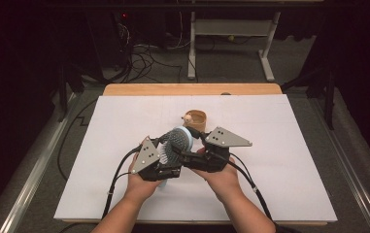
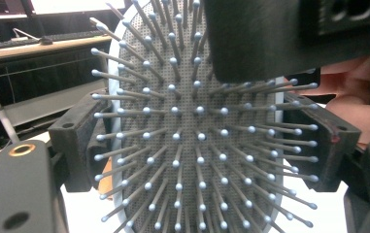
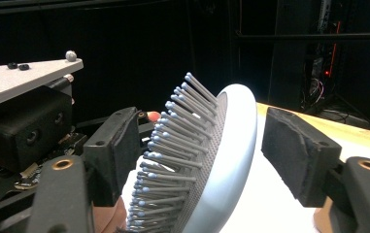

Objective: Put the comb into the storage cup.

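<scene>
A hairbrush (image 1: 177, 140) with a pale blue oval head and grey, blue-tipped bristles is held up over the white board, between both hands. In the left gripper view its bristle face (image 2: 197, 145) looks straight at the camera. My left gripper (image 2: 202, 145) is shut on the head's two edges. In the right gripper view the hairbrush (image 3: 221, 145) stands edge-on between the jaws of my right gripper (image 3: 207, 150). One pad (image 3: 117, 150) sits at the bristle tips, and the other pad (image 3: 299, 155) stands a small gap off the brush's smooth back. In the high view the left gripper (image 1: 170, 155) and right gripper (image 1: 187, 148) meet at the brush.
A small wooden cup (image 1: 197, 120) with a little pale figure at its rim stands just behind the hands. The white board (image 1: 124, 121) covers a wooden table (image 1: 192, 89). Beyond it lie cables and a desk frame (image 1: 231, 29) on the floor.
</scene>
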`<state>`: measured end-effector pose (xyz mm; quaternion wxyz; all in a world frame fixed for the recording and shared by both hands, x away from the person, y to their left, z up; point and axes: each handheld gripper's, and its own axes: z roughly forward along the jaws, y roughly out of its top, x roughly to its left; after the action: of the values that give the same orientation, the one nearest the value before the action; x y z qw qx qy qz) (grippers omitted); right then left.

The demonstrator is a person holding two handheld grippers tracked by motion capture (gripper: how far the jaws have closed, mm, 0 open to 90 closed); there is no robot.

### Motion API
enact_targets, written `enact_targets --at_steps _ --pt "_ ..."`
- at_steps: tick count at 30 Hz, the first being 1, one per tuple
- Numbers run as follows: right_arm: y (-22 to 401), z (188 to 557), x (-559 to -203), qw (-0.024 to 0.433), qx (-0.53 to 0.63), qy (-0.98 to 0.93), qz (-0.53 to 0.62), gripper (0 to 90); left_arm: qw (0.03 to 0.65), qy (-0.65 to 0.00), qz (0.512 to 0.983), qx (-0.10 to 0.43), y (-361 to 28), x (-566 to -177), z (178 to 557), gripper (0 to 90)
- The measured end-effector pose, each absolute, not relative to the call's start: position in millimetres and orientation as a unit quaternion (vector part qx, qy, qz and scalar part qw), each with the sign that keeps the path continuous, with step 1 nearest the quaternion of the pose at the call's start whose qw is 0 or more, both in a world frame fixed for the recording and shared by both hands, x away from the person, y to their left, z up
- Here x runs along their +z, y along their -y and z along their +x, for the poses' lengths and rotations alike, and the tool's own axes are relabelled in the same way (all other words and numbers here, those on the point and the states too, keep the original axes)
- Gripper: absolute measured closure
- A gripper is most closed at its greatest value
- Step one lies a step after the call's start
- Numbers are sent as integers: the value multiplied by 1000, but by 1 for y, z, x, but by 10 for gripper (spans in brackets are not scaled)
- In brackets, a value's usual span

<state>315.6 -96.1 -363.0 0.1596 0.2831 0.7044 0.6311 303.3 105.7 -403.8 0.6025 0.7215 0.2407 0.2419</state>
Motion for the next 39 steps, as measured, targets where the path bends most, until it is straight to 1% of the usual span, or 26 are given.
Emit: enact_targets --at_steps 11,18,25,39 --pt "94 317 -365 149 631 -704 289 377 603 -243 719 245 -106 -404 303 206" --pt "93 317 -365 141 632 -705 289 433 602 -244 720 246 -106 -403 303 206" --pt "94 318 -365 132 634 -702 297 457 600 -244 721 247 -106 -404 303 206" --pt "93 315 -363 138 630 -697 312 532 594 -243 723 258 -105 -403 302 206"
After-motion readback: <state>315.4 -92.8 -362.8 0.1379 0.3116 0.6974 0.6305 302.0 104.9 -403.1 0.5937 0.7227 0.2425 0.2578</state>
